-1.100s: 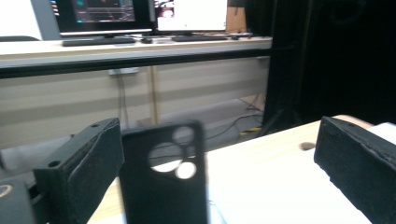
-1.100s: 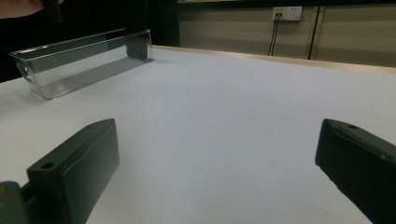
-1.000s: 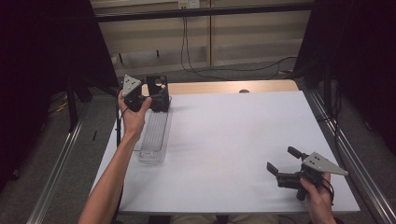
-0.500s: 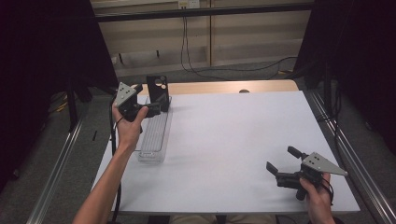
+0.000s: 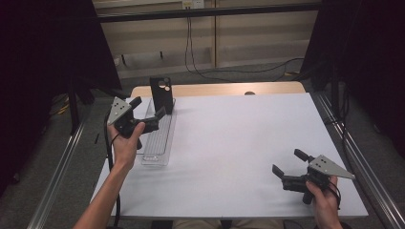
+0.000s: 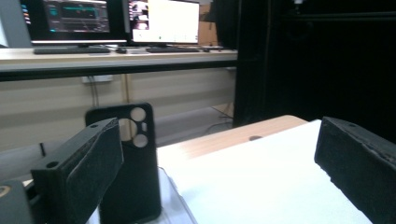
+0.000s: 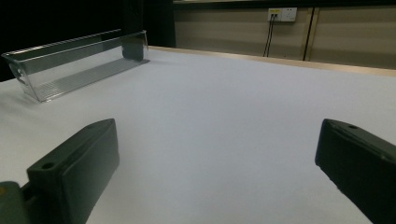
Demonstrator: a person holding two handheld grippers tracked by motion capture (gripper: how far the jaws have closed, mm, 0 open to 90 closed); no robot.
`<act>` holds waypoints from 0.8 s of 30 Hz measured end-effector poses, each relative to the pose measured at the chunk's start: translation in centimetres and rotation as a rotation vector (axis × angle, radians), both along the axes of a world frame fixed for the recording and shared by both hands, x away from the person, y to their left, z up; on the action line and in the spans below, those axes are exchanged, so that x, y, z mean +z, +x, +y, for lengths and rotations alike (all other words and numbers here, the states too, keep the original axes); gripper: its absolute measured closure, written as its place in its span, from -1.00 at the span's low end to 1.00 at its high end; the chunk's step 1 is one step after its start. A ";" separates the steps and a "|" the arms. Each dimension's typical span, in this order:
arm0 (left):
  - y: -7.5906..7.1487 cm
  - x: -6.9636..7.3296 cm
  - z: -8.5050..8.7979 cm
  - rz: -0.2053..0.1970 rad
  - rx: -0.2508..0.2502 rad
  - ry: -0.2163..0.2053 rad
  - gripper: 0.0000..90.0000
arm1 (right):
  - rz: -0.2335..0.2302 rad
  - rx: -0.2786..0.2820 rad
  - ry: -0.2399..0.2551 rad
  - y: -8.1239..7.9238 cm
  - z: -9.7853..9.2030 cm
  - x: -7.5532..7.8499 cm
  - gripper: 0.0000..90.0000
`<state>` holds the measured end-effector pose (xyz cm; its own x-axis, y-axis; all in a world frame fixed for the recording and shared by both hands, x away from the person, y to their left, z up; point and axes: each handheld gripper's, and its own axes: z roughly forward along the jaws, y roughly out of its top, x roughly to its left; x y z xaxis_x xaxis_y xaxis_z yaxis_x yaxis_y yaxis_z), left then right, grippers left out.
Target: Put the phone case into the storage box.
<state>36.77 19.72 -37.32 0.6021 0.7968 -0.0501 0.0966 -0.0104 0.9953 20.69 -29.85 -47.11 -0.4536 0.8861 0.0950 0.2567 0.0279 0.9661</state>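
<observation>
We hold our left gripper (image 5: 148, 110) above the near-left part of the desk (image 5: 239, 143), its jaws spread wide with nothing between them. The black phone case (image 5: 162, 94) stands upright at the far end of the clear tray (image 5: 156, 138), its camera cut-outs at the top. From the left gripper view the phone case (image 6: 128, 163) sits ahead and to the left of the gap, partly behind the left jaw, so the jaws would need to swing left to frame it. Its long axis is vertical; the tray's runs away from us. Our right gripper (image 5: 291, 167) hovers low at the near-right corner, jaws likewise apart and empty, well away from the tray, so the left hand is clearly nearer. The case's foot is hidden by the jaw, and we cannot tell whether it leans on the tray wall.
</observation>
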 end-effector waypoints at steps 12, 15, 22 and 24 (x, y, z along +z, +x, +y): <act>-2.7 -1.9 1.8 0.006 0.005 0.034 -0.97 | -0.002 0.009 0.001 0.2 0.2 0.0 -1.00; -3.5 -2.2 2.1 0.009 0.004 0.026 -0.97 | -0.002 0.011 0.002 0.2 0.2 0.0 -1.00; -5.2 -3.1 3.0 -0.002 -0.004 0.019 -0.97 | -0.001 0.006 0.001 0.1 0.1 0.0 -1.00; -5.6 -3.5 3.2 0.004 0.013 0.011 -0.97 | -0.001 0.002 0.000 0.0 0.2 0.0 -1.00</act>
<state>31.15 22.95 -40.82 0.5916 0.8050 -0.0436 0.1008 -0.0202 0.9947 20.69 -29.70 -47.09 -0.4557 0.8851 0.0948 0.2560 0.0283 0.9663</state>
